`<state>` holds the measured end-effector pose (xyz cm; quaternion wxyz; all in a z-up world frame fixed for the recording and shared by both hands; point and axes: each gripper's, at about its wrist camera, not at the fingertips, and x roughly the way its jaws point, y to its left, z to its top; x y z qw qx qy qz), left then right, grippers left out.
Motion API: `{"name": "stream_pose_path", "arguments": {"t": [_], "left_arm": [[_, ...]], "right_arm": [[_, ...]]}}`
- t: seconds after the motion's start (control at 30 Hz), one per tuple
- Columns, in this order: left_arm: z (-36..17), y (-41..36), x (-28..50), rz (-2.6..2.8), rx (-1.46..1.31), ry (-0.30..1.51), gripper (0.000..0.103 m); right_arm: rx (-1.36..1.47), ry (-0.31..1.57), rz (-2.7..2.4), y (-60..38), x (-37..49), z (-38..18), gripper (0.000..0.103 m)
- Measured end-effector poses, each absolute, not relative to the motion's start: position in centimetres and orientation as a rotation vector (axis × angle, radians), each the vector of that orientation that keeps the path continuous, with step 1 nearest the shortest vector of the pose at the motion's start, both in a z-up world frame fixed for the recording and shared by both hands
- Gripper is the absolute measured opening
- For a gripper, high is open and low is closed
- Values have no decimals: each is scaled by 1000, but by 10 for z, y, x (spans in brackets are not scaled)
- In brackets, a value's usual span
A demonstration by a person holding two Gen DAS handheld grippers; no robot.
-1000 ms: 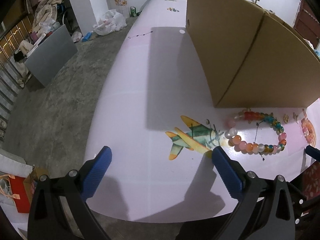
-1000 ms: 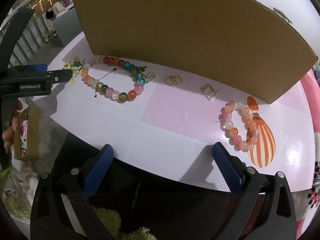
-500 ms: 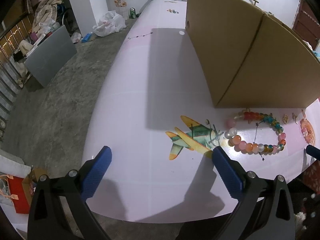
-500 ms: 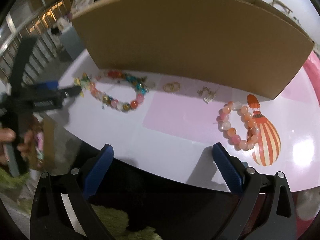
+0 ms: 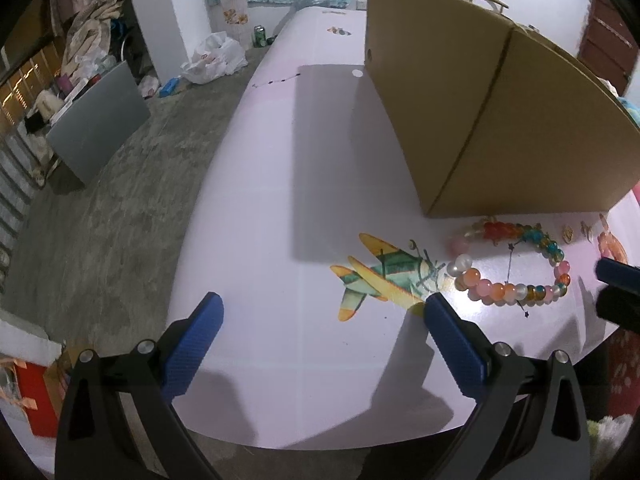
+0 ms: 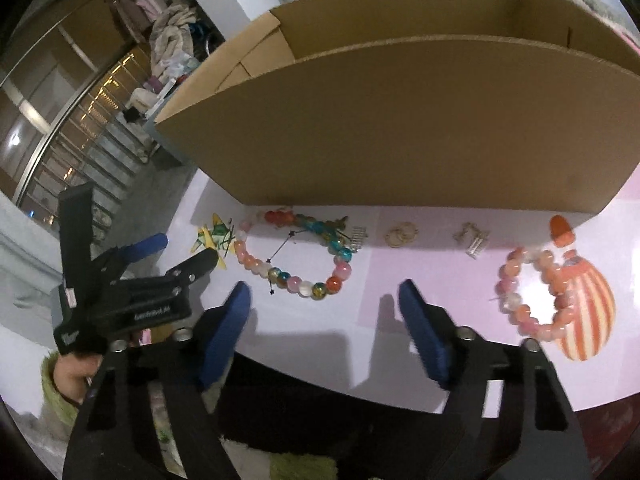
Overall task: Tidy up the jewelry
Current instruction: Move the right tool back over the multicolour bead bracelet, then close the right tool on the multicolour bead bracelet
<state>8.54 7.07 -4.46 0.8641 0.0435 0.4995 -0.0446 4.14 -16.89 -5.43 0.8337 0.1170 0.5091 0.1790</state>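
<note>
Risks first. Right tool (image 6: 324,312) hangs over the near edge of the surface (image 6: 360,304), jaws part-spread w/ nothing between; they've just been closing in. If they narrow much more before reaching a piece, they may not straddle the beads and could shove a bracelet sideways. Round glossy beads on a slick top will prob roll or skid rather than sit still for a pinch. A strand gripped at one bead would likely hang, swing and catch the wall of the cardboard box (image 6: 400,140), which looks tall next to the pieces. The small metal bits lie flat and thin, so pads may slip over them. Left tool (image 5: 320,320) is spread wide, empty, over the near left edge; the two tools are close, so a bump is possible.

Jewelry lies in a row along the foot of the box. Multicolour bracelet (image 6: 296,256) sits toward the left end: red, teal, pink, clear and amber beads, w/ a fine dark star chain across its loop. Next to it a small silver charm (image 6: 359,238), then gold rings (image 6: 402,234), then a silver clip (image 6: 474,240). Pink-orange bracelet (image 6: 532,292) lies toward the right end, on a printed balloon.
</note>
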Motion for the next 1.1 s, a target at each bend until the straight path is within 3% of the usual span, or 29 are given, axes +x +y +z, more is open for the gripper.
{"name": "stream_pose_path", "arguments": {"t": [0.17, 0.23, 0.6, 1.0, 1.1], "left_arm": [[-24, 68, 77, -227, 33, 921, 97], [-20, 62, 77, -286, 34, 900, 92], [-39, 24, 101, -404, 72, 965, 37], [-42, 0, 91, -377, 229, 946, 10], [-43, 4, 90, -379, 214, 942, 10]], "right_arm": [[282, 1096, 347, -172, 46, -61, 50], [287, 1099, 334, -175, 47, -61, 46], [243, 1116, 294, -164, 50, -67, 30], [190, 1101, 289, -151, 52, -66, 14], [188, 1098, 297, -151, 54, -65, 12]]}}
